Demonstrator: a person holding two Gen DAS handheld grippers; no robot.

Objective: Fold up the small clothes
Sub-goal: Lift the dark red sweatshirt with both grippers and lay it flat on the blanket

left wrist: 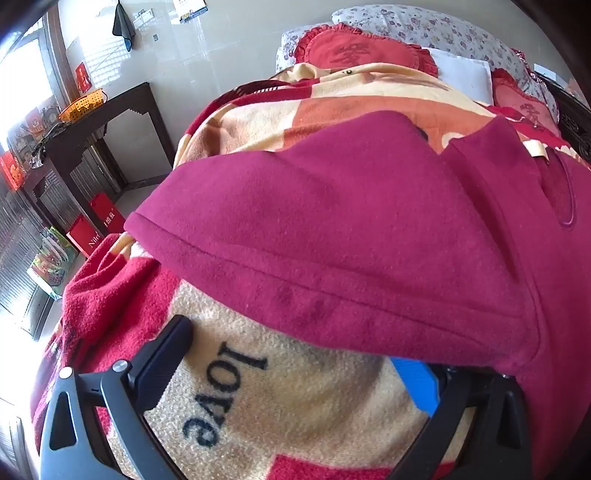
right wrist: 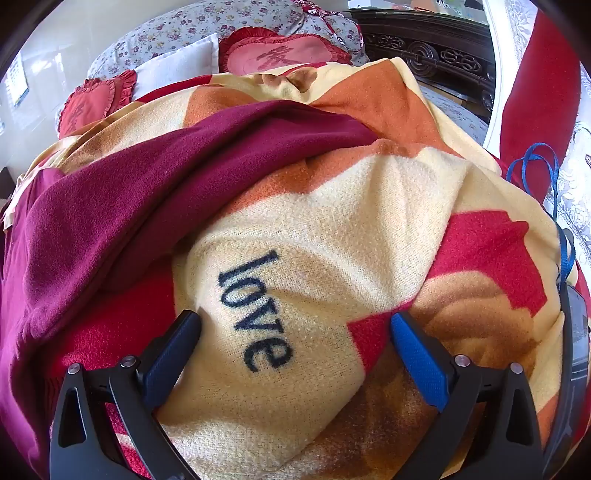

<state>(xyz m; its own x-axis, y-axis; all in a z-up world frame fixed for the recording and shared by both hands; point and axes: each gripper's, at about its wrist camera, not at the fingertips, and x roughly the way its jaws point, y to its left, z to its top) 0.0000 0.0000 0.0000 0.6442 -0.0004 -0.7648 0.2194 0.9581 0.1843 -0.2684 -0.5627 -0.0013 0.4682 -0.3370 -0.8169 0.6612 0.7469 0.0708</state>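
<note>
A dark magenta garment (left wrist: 351, 229) lies on a cream, orange and red blanket (left wrist: 280, 410) printed with "love". In the left wrist view its hemmed edge hangs just ahead of my left gripper (left wrist: 295, 350) and drapes over the tip of the right finger. The left gripper is open with nothing between its fingers. In the right wrist view the garment (right wrist: 122, 199) lies to the left. My right gripper (right wrist: 295, 321) is open and empty, low over the blanket (right wrist: 332, 236), apart from the garment.
Red heart cushions (left wrist: 347, 48) and floral pillows (right wrist: 177, 33) lie at the head of the bed. A dark wooden side table (left wrist: 99, 122) with an orange basket stands at the left. A carved dark headboard (right wrist: 428, 48) and a blue strap (right wrist: 546, 166) are at the right.
</note>
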